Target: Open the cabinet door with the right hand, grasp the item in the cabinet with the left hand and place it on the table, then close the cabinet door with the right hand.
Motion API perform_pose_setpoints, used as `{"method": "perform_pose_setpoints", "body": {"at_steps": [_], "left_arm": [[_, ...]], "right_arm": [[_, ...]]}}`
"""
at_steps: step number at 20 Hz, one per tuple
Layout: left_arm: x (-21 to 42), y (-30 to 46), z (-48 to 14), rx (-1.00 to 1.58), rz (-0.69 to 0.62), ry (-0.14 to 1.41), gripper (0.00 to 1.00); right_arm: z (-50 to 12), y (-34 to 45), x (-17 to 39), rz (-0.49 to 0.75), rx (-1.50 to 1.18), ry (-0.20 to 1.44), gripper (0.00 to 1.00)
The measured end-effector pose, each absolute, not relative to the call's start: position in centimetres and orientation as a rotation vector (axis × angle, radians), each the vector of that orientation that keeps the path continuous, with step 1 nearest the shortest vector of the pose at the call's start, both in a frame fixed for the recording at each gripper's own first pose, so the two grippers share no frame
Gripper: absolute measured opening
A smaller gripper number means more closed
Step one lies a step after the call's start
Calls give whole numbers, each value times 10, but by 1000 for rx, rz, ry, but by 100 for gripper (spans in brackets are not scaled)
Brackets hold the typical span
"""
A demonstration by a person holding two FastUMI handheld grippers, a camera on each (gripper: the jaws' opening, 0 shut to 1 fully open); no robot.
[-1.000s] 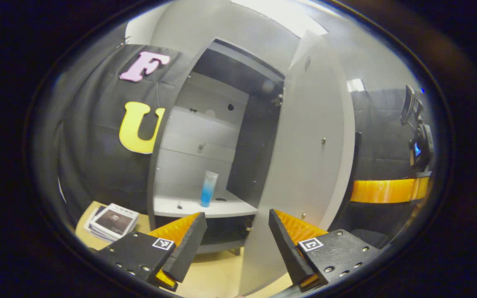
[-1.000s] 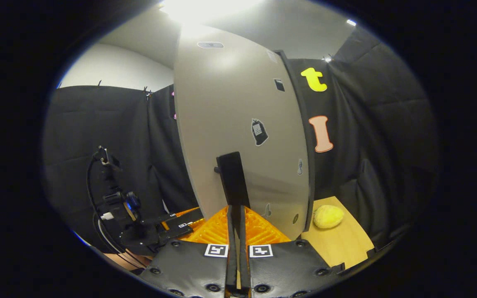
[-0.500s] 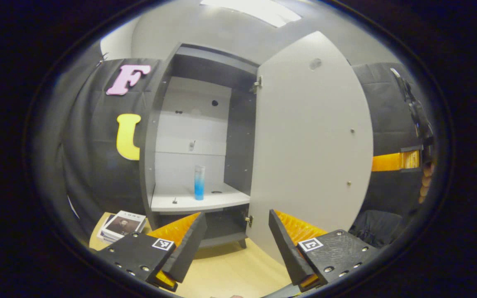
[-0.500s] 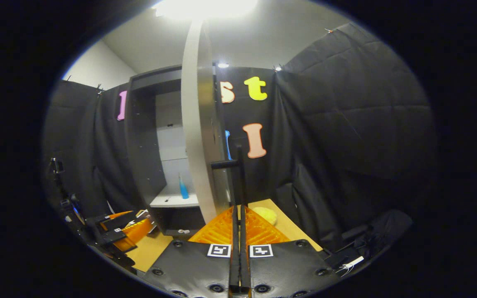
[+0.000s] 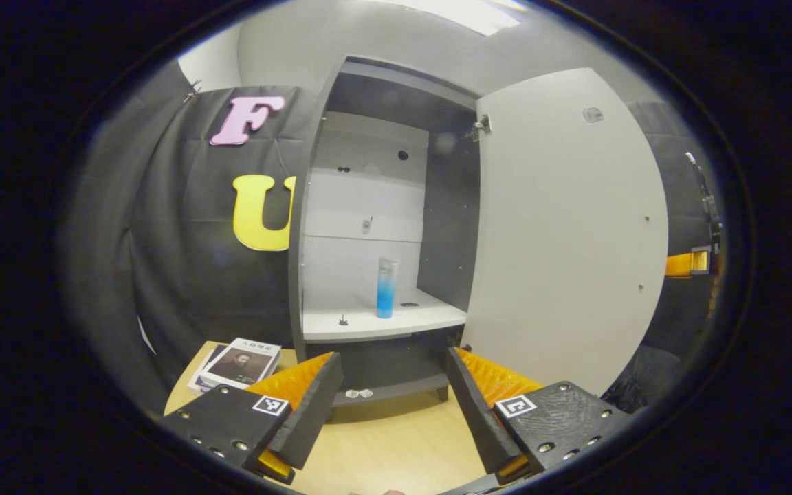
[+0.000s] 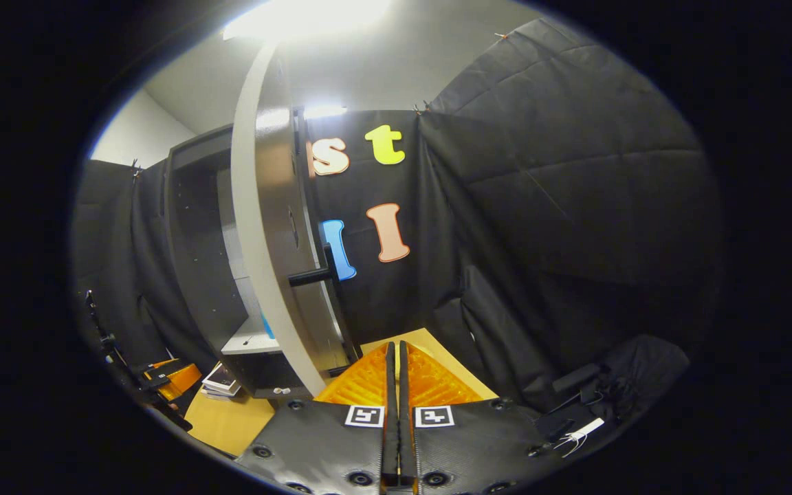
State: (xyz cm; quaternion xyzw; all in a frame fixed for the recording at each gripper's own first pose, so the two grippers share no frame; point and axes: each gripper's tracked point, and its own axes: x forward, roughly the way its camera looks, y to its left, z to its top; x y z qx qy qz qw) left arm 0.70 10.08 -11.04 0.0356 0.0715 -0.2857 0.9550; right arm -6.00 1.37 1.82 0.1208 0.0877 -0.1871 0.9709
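Standing upright on the white shelf (image 5: pixel 396 322) of the dark grey cabinet (image 5: pixel 313 206), the clear tube of blue liquid (image 5: pixel 386 288) faces the left gripper (image 5: pixel 394 385), whose fingers are spread apart and empty; the pale grey cabinet door (image 5: pixel 568 227) hangs open. In the right gripper view, the right gripper (image 6: pixel 394 371) has its fingers pressed together on nothing, apart from the black door handle (image 6: pixel 313 275); the door edge hides most of the tube.

In the right gripper view the open cabinet door (image 6: pixel 258 227) hides most of the blue bottle (image 6: pixel 267 326).
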Motion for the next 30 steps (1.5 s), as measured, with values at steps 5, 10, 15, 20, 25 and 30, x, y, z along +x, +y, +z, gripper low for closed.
{"method": "perform_pose_setpoints", "body": {"at_steps": [5,10,15,20,25,30], "left_arm": [[31,107,-109,105,-611,167,93],[74,95,-101,75,-630,171,93],[114,64,-81,7,-654,169,93],[162,26,-80,13,-626,166,93],[202,-14,-91,35,-629,155,94],[245,-38,-114,40,-612,148,93]], "right_arm": [[32,-12,-102,-515,243,151,2],[51,-52,-124,-674,183,105,0],[57,-87,-94,-686,145,91,19],[53,-112,-35,-591,159,82,65],[41,-149,14,-568,100,113,92],[21,-176,48,-561,90,162,94]]}}
